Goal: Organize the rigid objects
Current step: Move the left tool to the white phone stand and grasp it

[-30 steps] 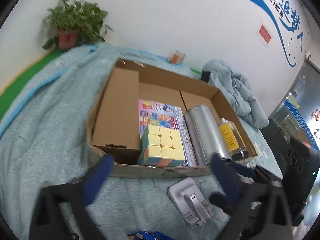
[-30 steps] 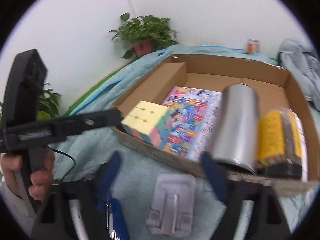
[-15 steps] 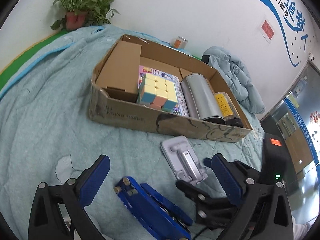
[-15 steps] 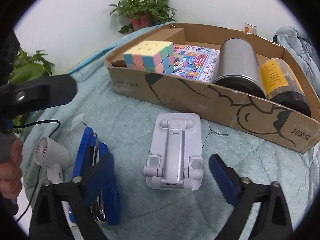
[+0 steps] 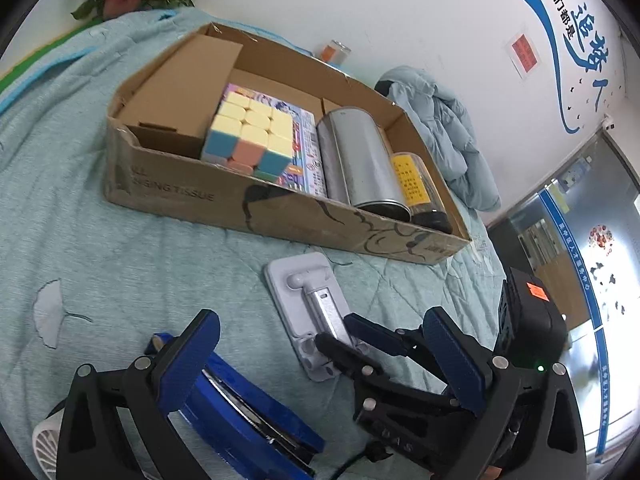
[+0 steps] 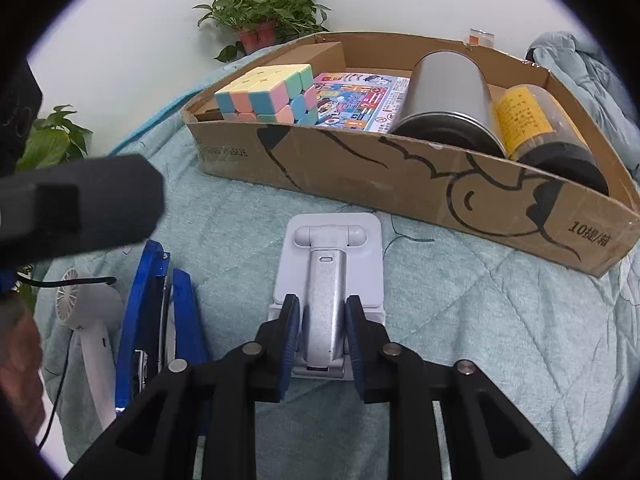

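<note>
**Securing the phone stand before lift**

The right gripper point(image 6: 322, 334) is closing on the silver arm of the folded phone stand point(image 6: 334, 264), which lies flat on the quilt point(image 6: 480, 300) directly ahead of it; whether the pads are pressing yet cannot be told. Finish the squeeze centred on the arm, then lift straight up before travelling forward to the cardboard box point(image 6: 400, 176). The left gripper point(image 5: 324, 360) stands wide apart, empty.
</note>
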`<move>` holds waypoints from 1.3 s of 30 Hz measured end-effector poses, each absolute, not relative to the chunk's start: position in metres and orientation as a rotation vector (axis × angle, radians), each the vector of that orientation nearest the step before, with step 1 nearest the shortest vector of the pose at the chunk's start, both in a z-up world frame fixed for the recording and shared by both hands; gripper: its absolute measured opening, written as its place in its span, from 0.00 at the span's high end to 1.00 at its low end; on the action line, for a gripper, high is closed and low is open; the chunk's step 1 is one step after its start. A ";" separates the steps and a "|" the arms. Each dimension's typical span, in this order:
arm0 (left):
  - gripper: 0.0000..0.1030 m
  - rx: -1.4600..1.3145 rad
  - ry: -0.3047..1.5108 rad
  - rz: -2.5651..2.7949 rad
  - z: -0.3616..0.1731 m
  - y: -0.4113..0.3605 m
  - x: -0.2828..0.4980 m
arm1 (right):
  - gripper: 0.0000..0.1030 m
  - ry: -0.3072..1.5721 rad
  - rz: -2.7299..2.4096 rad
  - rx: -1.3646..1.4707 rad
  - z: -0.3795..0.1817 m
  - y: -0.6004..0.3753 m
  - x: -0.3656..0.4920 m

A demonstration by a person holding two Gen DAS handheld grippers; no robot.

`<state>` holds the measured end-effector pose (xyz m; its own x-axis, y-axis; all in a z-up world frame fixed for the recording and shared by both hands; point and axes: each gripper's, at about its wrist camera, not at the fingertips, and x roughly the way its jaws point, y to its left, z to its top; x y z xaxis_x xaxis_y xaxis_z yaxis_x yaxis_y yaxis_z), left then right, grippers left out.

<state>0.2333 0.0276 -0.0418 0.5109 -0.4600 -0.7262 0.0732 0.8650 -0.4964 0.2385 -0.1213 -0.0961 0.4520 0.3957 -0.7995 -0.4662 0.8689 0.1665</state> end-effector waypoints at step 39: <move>0.68 -0.365 1.138 -0.348 -0.077 0.008 0.262 | 0.36 1.190 0.686 0.494 -0.114 -0.144 0.244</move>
<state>0.2621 0.0082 -0.0770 0.3790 -0.4472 -0.8102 0.0825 0.8883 -0.4517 0.2435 -0.1436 -0.1135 0.2126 0.7121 -0.6691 -0.2214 0.7020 0.6768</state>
